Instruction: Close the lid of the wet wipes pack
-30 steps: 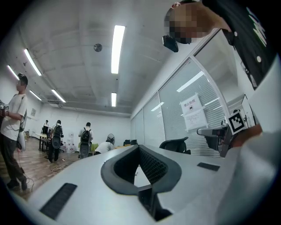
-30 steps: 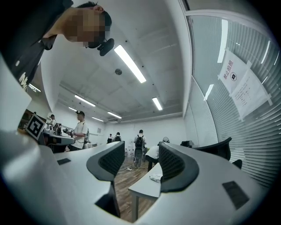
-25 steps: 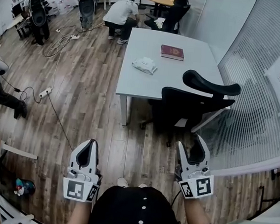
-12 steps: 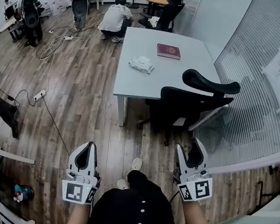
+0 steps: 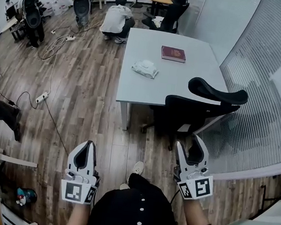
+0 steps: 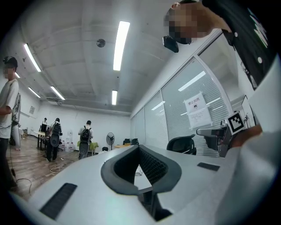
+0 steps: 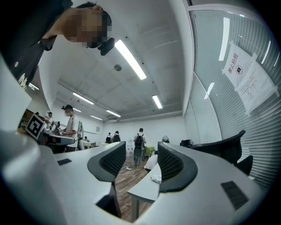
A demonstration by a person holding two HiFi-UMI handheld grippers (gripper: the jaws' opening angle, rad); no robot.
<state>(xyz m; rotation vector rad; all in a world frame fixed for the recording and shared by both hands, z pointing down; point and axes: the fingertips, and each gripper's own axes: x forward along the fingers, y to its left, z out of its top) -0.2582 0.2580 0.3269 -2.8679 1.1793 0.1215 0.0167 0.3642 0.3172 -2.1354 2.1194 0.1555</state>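
Observation:
The white wet wipes pack (image 5: 145,68) lies on the grey table (image 5: 133,86) across the room, far ahead of both grippers; at this distance I cannot tell how its lid stands. My left gripper (image 5: 88,146) is held low in front of the body, its jaws a narrow gap apart with nothing between them. My right gripper (image 5: 191,142) is level with it on the right, open wide and empty; its jaws have just been closing a little. In the right gripper view the pack (image 7: 156,179) shows small between the jaws (image 7: 137,162).
A red book (image 5: 173,53) lies farther back on the table. A black office chair (image 5: 201,108) stands at the table's near right corner, beside a glass wall with blinds (image 5: 262,97). Cables and a power strip (image 5: 41,95) lie on the wooden floor. People stand and crouch at the back.
Both grippers have travelled forward with the walking person, staying side by side. A shoe has stepped out ahead of the body. The right jaws look very slightly narrower.

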